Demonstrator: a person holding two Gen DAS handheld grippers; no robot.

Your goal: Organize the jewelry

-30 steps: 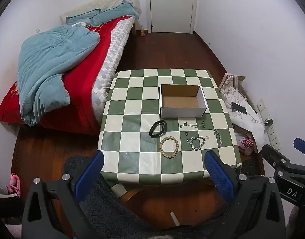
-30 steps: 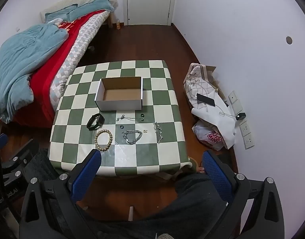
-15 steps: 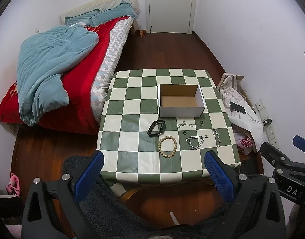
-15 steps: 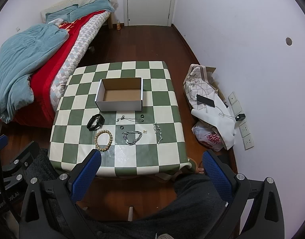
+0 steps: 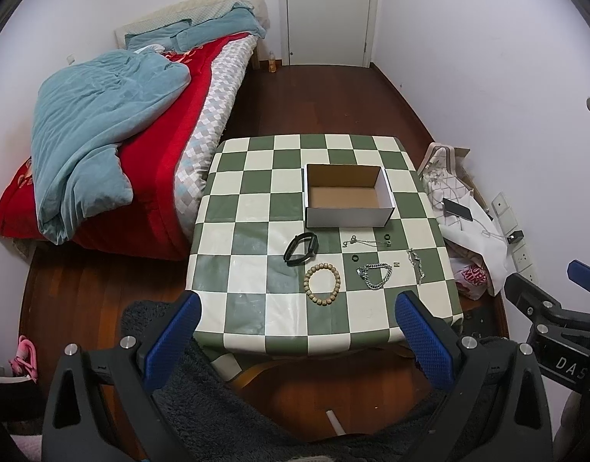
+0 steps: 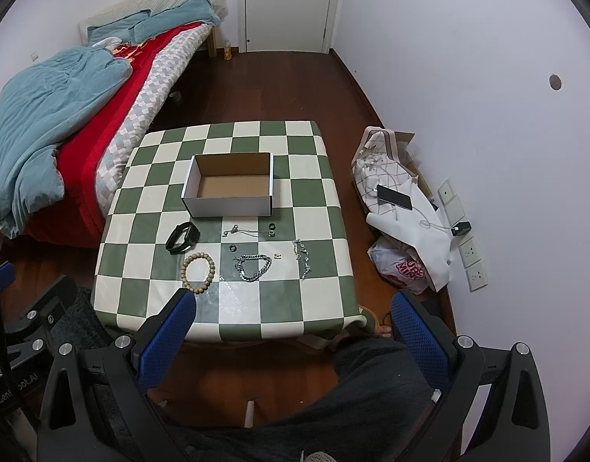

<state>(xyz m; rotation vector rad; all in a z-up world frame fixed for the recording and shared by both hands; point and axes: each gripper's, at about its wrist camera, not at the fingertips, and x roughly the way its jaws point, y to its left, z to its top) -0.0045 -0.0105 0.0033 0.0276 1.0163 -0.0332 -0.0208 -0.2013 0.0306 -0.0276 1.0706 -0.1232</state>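
An open, empty cardboard box (image 5: 348, 198) (image 6: 230, 188) stands on a green and white checked table (image 5: 237, 231) (image 6: 318, 208). In front of it lie a black band (image 5: 300, 254) (image 6: 182, 238), a wooden bead bracelet (image 5: 321, 284) (image 6: 198, 268), a silver chain bracelet (image 5: 375, 275) (image 6: 253, 267), a thin chain (image 5: 362, 241) (image 6: 246, 232), another chain (image 5: 416, 265) (image 6: 302, 258) and small black rings (image 5: 354, 258) (image 6: 232, 247). My left gripper (image 5: 295, 340) and right gripper (image 6: 293, 337) are both open and empty, high above the table's near edge.
A bed (image 5: 121, 146) with a red cover and blue quilt stands left of the table. Bags with a phone (image 6: 395, 196) lie on the floor at the right by the wall. A dark rug (image 5: 202, 377) lies below the near edge. A white door (image 5: 325, 11) is at the back.
Both views have shifted only slightly; the table sits a touch differently in frame. Nothing on the table has moved and both grippers stay open.
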